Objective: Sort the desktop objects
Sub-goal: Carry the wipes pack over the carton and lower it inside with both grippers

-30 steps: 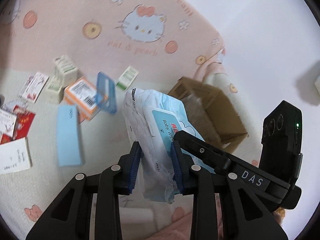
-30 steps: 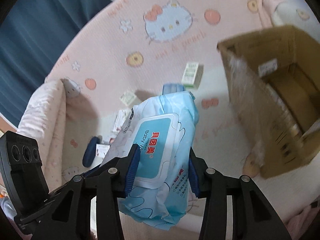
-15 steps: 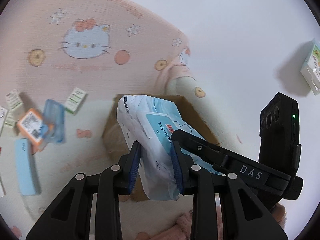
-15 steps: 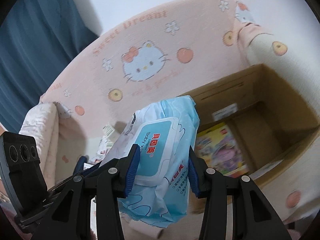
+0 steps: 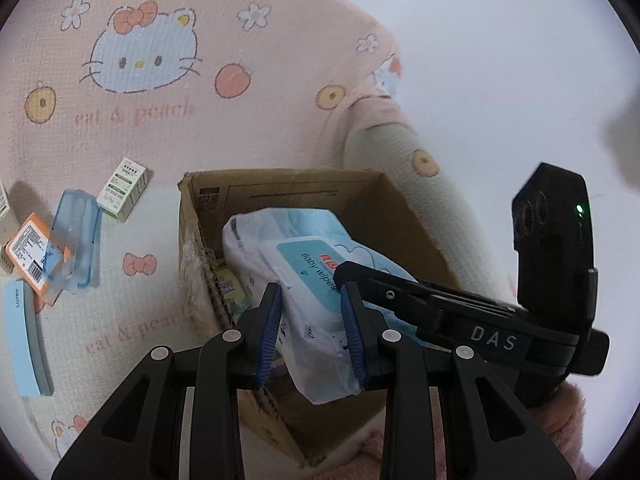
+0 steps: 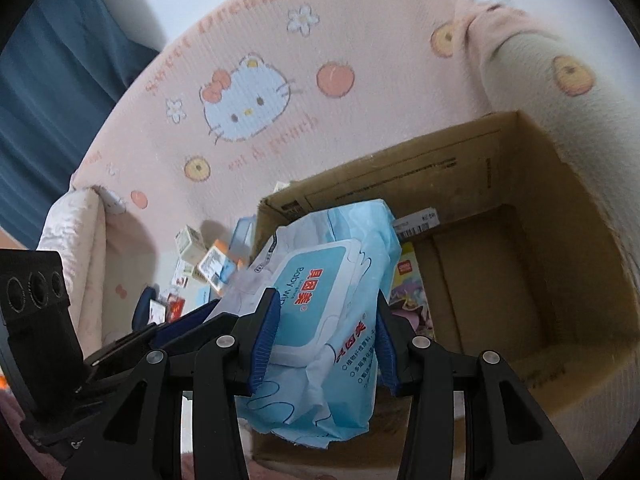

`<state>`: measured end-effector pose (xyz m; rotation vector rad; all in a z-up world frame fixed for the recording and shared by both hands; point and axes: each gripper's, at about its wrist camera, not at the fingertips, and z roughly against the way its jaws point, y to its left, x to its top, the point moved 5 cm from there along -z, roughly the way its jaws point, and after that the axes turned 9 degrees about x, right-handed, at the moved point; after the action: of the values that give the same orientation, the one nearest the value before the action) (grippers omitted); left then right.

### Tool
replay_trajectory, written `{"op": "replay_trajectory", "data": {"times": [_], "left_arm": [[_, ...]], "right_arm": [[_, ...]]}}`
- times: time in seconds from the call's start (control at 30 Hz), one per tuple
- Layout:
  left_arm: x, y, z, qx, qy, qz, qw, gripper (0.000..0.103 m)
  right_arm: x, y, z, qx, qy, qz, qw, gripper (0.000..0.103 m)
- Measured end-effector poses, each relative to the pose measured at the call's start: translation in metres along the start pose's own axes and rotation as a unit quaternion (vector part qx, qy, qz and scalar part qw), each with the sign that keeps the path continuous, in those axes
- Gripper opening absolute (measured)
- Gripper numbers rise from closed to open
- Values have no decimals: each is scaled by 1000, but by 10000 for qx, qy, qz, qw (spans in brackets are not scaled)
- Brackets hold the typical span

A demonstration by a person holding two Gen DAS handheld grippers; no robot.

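Jaws hold wipes pack (image 6: 320,320), now over box (image 6: 500,184).

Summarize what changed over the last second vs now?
Both grippers carried the baby wipes pack from beside the cardboard box to over its open top. Nothing was released: left gripper and right gripper stay clamped on the pack. The small boxes on the mat haven't moved.

Wipes pack (image 6: 320,320): glossy, crinkled plastic film. Box (image 6: 560,208): matt brown cardboard, frayed edges. Blanket (image 5: 240,32): soft waffle-textured cloth. Fingers (image 5: 270,320): ribbed blue pads.
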<state>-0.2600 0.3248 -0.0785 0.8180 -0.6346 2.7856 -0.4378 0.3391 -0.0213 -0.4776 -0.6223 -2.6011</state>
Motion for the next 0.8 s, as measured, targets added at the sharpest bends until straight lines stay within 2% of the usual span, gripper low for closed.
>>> {"op": "replay_trajectory", "data": {"times": [0.13, 0.17, 0.2, 0.23, 0.3, 0.37, 0.47, 0.57, 0.67, 0.73, 0.77, 0.8], "left_arm": [[-3, -4, -16, 186, 241, -225, 9993, 33], [-3, -6, -19, 131, 231, -333, 9991, 25], [-3, -8, -20, 154, 245, -419, 9987, 25], [-1, -9, -21, 240, 236, -495, 9982, 25], [4, -10, -19, 348, 127, -547, 9978, 25], [8, -7, -20, 425, 151, -585, 9973, 25], [9, 1, -23, 524, 259, -527, 9969, 25], [5, 6, -28, 470, 437, -456, 9969, 25], [0, 7, -36, 351, 714, -420, 9959, 26], [-1, 2, -42, 257, 808, -458, 9953, 26], [-1, -2, -44, 213, 839, -497, 9950, 26], [0, -5, -47, 190, 878, -535, 9945, 26]], "right_arm": [[-1, -18, -21, 142, 462, 70, 9988, 42], [-3, -22, -27, 130, 612, 83, 9980, 40], [-5, -26, -35, 146, 772, 106, 9969, 35], [-8, -29, -43, 182, 999, 88, 9948, 35], [-12, -33, -50, -78, 1271, 234, 9916, 35], [-11, -35, -50, -191, 1374, 276, 9899, 35], [-6, -40, -42, -149, 1359, -27, 9906, 35], [1, -52, -38, -527, 1367, -307, 9887, 35], [-1, -77, -45, -1048, 1672, -933, 9759, 35], [-5, -93, -53, -1320, 1864, -1208, 9661, 25], [-10, -97, -54, -1394, 1893, -1302, 9632, 16], [-15, -103, -58, -1449, 1967, -1516, 9578, 14]]}}
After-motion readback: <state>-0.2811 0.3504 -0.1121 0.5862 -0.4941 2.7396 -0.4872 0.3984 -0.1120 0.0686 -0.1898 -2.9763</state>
